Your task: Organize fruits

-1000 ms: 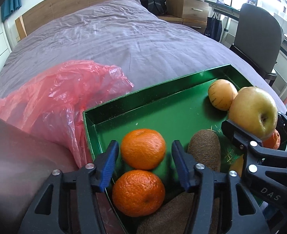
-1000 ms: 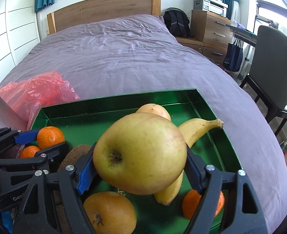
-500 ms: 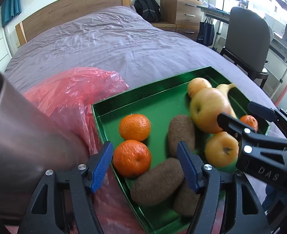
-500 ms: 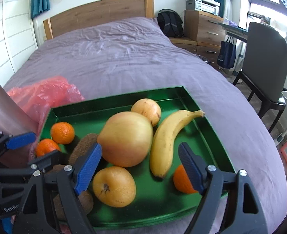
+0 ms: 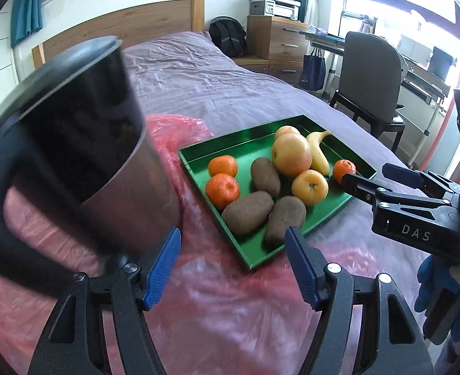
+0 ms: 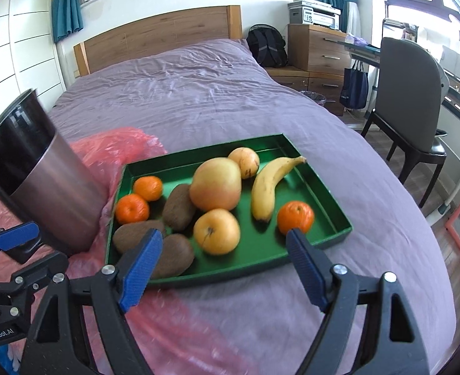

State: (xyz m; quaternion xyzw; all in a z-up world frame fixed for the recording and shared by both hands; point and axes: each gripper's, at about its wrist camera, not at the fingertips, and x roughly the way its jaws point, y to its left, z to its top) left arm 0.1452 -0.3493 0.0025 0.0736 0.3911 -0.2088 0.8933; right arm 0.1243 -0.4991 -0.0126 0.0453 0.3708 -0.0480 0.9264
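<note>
From your left wrist, the green tray [image 5: 262, 254] sits at one o'clock on the bed, holding mandarins, kiwis, apples and a banana [image 5: 319, 153]. Your left gripper [image 5: 231, 264] has just been opening; its jaws stand apart, empty.

From your right wrist, the tray lies at twelve o'clock beside a red bag [image 6: 117, 147]. Your right gripper [image 6: 222, 264] is released, grasping nothing.

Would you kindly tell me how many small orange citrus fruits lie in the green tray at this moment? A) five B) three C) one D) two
B: the right wrist view shows two orange citrus fruits together near the left wall of the green tray, and a third alone at the right, beside the banana.
</note>
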